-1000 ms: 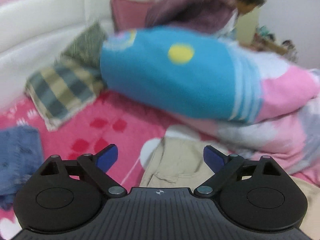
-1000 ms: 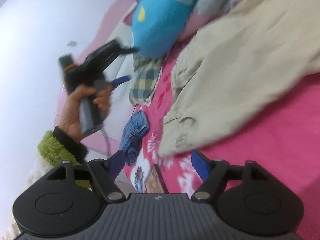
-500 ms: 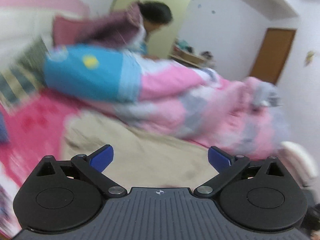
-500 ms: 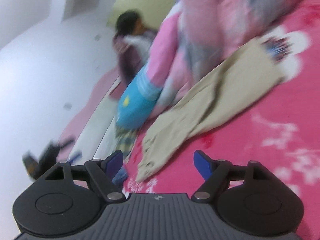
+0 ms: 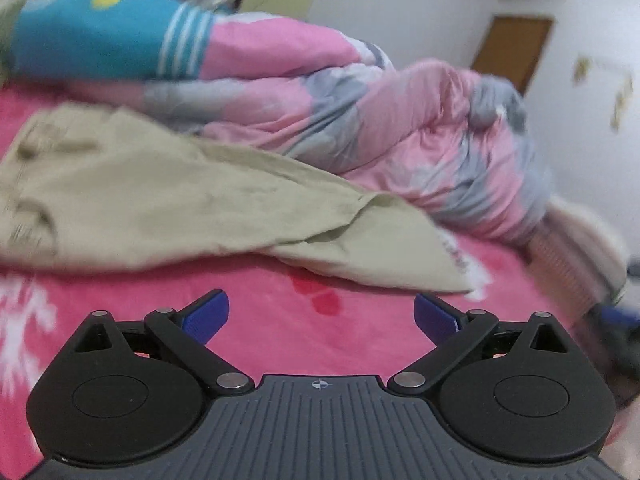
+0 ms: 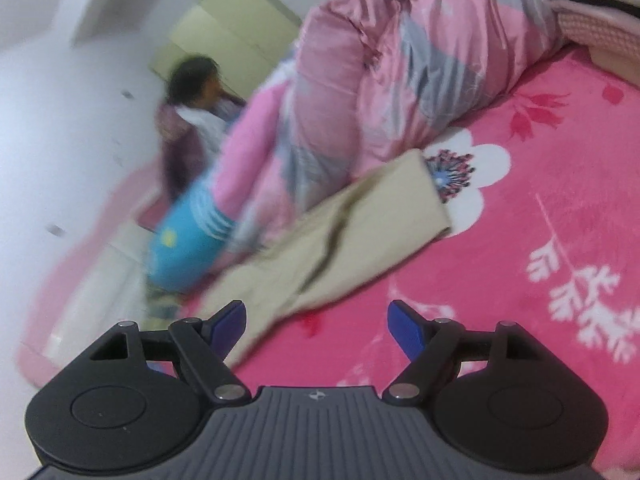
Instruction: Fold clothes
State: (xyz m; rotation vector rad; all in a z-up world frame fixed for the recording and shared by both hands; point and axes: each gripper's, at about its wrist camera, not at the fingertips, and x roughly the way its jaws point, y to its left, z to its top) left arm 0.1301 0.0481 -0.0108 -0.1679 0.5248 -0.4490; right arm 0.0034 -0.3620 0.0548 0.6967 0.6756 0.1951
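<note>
Lying spread on the pink bed (image 5: 280,344), beige trousers (image 5: 168,200) stretch ahead of the left tool (image 5: 322,314), from far left to just beyond its right finger. That tool's fingers gape wide and hold nothing. The right tool (image 6: 316,322) is likewise wide apart and empty; the trousers (image 6: 360,224) run from just past its left finger away toward the upper right. A bunched quilt (image 5: 360,112) lies beyond the trousers, touching their far edge. A blurred person (image 6: 188,120) stands past the quilt (image 6: 400,72), left of the right tool.
</note>
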